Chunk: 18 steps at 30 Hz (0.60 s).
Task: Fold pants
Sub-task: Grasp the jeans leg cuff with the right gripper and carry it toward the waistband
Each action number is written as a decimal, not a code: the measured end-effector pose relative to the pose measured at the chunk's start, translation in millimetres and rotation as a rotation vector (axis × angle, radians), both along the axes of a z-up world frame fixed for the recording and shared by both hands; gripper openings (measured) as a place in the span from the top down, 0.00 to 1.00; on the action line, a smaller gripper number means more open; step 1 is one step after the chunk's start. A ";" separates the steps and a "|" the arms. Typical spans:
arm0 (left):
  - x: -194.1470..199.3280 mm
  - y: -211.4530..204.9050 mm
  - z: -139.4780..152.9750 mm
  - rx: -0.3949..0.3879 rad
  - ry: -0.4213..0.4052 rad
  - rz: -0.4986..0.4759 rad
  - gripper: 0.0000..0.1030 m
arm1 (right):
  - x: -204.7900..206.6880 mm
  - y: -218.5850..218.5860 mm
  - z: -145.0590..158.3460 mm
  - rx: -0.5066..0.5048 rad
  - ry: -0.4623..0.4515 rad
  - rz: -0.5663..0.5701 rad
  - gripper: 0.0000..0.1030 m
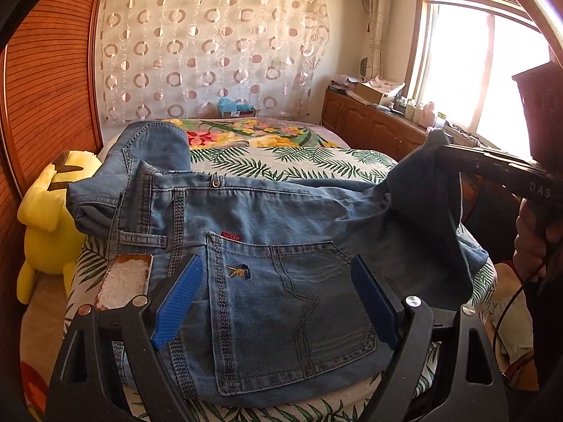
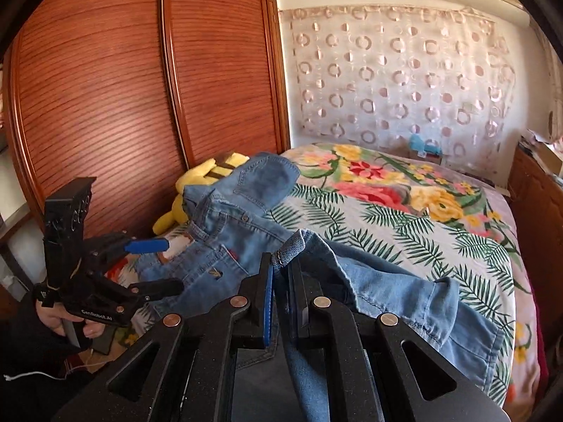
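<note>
Denim is covering the near end of the bed: the jeans are lying across the leaf-print bedspread, waistband and back pocket facing up close to the left gripper. That gripper is hovering over the pocket with its blue pads standing wide apart, nothing pressed between them. In the right wrist view it is showing at the left edge, a hand gripping its handle.

The right gripper is pinching a fold of one trouser leg, its jaws clamped together on the cloth, and a hemmed edge is sticking up just above the fingertips. From the left wrist view this same gripper is coming in from the right, lifting the denim into a peak above the bedspread while the remaining cloth is draping down toward the seat of the jeans. The other leg is lying bent back at the far left, near a yellow plush toy leaning beside the wooden wardrobe. A patterned curtain is hanging behind the bed.
</note>
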State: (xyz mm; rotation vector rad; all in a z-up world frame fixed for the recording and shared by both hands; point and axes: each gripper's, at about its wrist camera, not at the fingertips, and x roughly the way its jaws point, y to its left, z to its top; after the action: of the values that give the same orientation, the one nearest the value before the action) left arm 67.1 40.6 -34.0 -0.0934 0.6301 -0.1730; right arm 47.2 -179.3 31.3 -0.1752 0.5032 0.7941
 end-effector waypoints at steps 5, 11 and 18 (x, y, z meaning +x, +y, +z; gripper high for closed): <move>2.2 -5.2 -7.2 -0.005 0.014 -0.016 0.16 | 4.1 -7.6 6.8 -0.010 -0.009 -0.045 0.80; 16.3 -25.5 -16.3 0.000 0.038 -0.063 0.16 | -1.5 -27.0 -1.2 -0.044 -0.034 -0.147 0.64; 38.0 -56.0 -24.0 -0.010 0.059 -0.173 0.22 | 8.0 -52.4 -25.6 -0.100 0.006 -0.264 0.56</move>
State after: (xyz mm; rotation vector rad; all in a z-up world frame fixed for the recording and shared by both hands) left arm 105.1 -15.4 -58.0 -0.0539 0.6965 -0.3414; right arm 55.2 -231.7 5.7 -0.1946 0.5594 0.5120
